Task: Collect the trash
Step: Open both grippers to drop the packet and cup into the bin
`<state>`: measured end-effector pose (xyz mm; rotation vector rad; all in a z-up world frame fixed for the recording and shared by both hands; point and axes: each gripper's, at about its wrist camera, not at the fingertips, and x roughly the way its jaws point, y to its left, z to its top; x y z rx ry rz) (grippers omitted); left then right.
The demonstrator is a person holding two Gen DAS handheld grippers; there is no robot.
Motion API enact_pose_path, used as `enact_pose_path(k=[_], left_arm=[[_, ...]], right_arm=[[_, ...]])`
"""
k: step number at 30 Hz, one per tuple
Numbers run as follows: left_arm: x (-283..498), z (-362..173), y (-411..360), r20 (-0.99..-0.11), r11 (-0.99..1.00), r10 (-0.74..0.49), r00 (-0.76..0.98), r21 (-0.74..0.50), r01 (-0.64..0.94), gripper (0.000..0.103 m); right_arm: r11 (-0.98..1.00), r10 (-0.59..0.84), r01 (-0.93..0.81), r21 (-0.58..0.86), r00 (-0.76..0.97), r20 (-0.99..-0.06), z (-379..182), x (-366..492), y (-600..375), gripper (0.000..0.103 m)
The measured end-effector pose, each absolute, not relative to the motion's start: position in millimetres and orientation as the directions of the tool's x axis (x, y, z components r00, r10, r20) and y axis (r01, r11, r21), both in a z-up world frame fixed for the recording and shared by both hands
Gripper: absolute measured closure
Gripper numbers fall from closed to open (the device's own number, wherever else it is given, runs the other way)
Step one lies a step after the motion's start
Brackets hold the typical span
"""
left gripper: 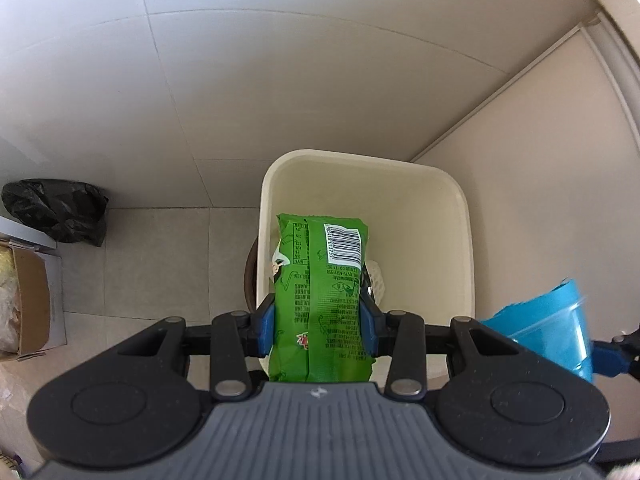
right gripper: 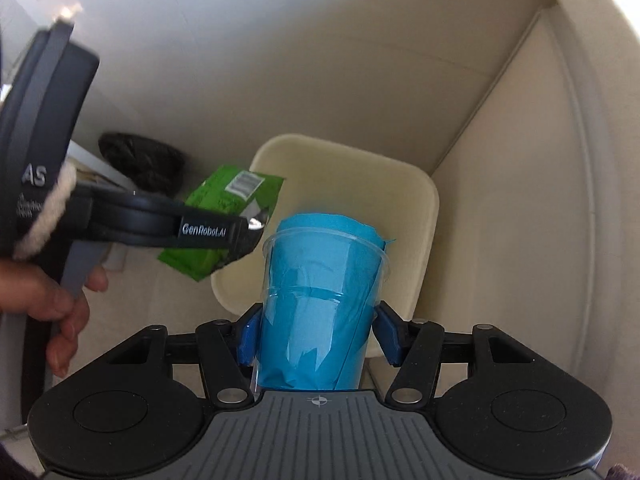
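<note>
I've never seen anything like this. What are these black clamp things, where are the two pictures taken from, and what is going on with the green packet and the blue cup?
No robot here: a person holds a hand-held clamp tool in each hand, and each tool carries a camera looking along its two fingers.

In the left tool's picture, the left gripper is shut on a green plastic snack wrapper, above a cream square plastic bin standing on the tiled floor by a wall. A crumpled black plastic bag and an open cardboard box lie to the left.

In the right tool's picture, the right gripper is shut on a clear plastic cup lined with blue paper, also above the bin. The person's hand holds the left tool.
</note>
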<state>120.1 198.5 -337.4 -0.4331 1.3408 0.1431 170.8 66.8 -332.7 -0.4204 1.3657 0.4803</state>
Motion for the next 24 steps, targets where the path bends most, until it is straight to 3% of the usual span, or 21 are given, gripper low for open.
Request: enact_pose_path(k=[5, 8, 9, 10, 12, 24], left_arm=[[127, -339, 190, -0.962, 0.917, -0.147, 0.23, -0.22, -0.334, 0.065], [129, -336, 190, -0.958, 0.92, -0.153, 0.244, -0.228, -0.318, 0.063], [129, -335, 189, -0.957, 0.924, -0.151, 0.248, -0.226, -0.31, 0.053], [129, -334, 189, -0.957, 0.926, -0.147, 0.25, -0.222, -0.307, 0.036], [128, -330, 189, -0.954, 0.926, -0.14, 0.266, -0.221, -0.305, 0.025], [128, -326, 187, -0.953, 0.926, -0.154, 0.26, -0.231, -0.299, 0.022]], right_arm=[[0.818, 0.06, -0.574, -0.019, 0.118, -0.991, -341, 165, 76, 0.045], [0.819, 0.055, -0.573, -0.027, 0.126, -0.991, -337, 163, 73, 0.04], [0.822, 0.051, -0.569, -0.03, 0.127, -0.991, -337, 163, 73, 0.032], [0.826, 0.045, -0.562, -0.033, 0.123, -0.991, -337, 162, 72, 0.028], [0.833, 0.043, -0.552, -0.031, 0.121, -0.992, -342, 158, 78, 0.02], [0.826, 0.042, -0.562, -0.037, 0.127, -0.991, -340, 147, 86, 0.02]])
